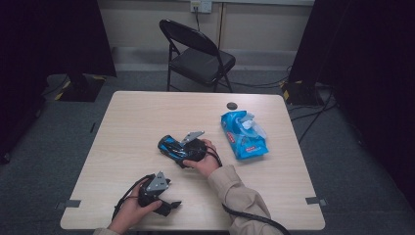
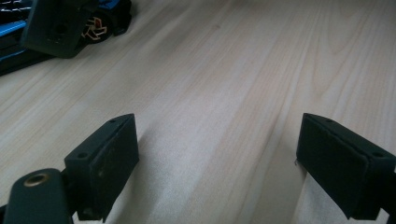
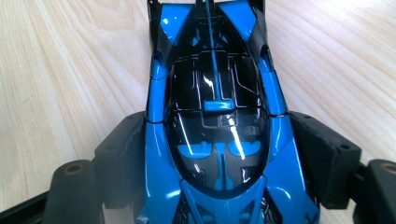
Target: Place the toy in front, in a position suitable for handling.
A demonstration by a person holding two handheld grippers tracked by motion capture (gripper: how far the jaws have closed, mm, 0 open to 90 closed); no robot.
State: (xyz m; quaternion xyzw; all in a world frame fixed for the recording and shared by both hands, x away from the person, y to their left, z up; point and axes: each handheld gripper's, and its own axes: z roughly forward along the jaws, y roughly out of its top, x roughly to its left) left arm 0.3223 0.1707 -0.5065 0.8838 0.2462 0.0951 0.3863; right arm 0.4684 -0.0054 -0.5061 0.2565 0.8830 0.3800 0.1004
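Observation:
A glossy blue and black toy car [image 3: 217, 88] lies on the wooden table [image 1: 132, 117], nose pointing away from the right gripper's camera. My right gripper [image 3: 219, 154] is shut on it, one black pad pressed against each flank. From above, the car [image 1: 169, 144] sits mid-table, with the right gripper [image 1: 180, 151] clamping it from the right. My left gripper [image 1: 171, 205] rests near the front edge, open, with bare wood between its jaws [image 2: 217, 163]. The car's wheel [image 2: 100, 25] shows at the top left of the left gripper view.
A blue pack of wipes [image 1: 243, 134] lies to the right of the car, and a small dark round object [image 1: 231, 105] sits beyond it near the far edge. A black folding chair [image 1: 198, 54] stands behind the table.

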